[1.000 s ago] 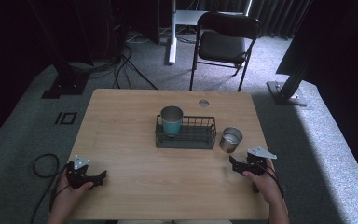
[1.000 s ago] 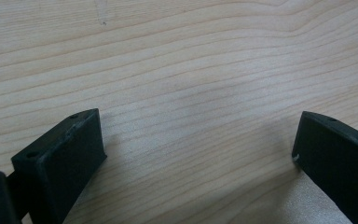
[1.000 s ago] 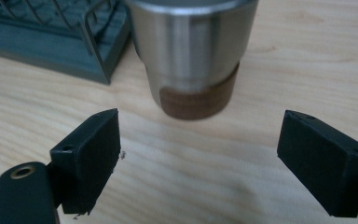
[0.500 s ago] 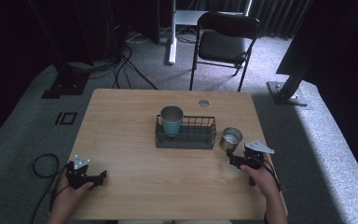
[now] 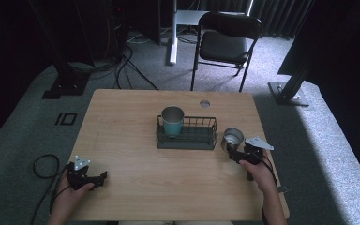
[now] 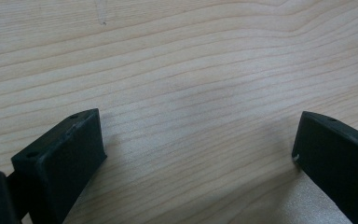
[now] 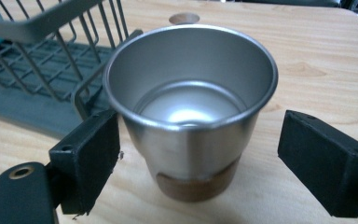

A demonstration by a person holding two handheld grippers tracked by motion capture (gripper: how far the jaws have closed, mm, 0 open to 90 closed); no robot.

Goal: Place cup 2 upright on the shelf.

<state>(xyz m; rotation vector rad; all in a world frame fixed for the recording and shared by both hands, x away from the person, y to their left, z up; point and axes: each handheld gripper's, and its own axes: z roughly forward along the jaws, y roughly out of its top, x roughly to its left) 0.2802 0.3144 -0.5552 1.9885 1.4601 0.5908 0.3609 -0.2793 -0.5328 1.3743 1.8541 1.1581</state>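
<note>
The rectangular light wooden table (image 5: 131,140) took up the middle of the high view, with one black folding chair (image 5: 225,40) standing on the grey carpet beyond its far edge. One dark green wire basket (image 5: 187,136) sat near the table's centre, and there were two cups in all: a teal metal cup (image 5: 172,120) upright in the basket's left end, and a plain silver steel cup (image 5: 233,138) upright on the table just beside the basket's right end. The right gripper (image 5: 236,152) lay close against that steel cup, while the left gripper (image 5: 101,176) rested near the table's front left corner, well apart from everything else. The high view did not resolve how the jaws stood; the gripper views did. In the right gripper view the steel cup (image 7: 191,112) stood between the two black jaws, which were spread wide, the left one nearly at its wall and the right one clear of it, with a brown band around the cup's base and the basket (image 7: 37,65) just behind it to the left. The left gripper view showed its jaws wide apart over bare wood grain (image 6: 182,70), with nothing between them. One small round grommet (image 5: 205,103) was set in the tabletop behind the basket
</note>
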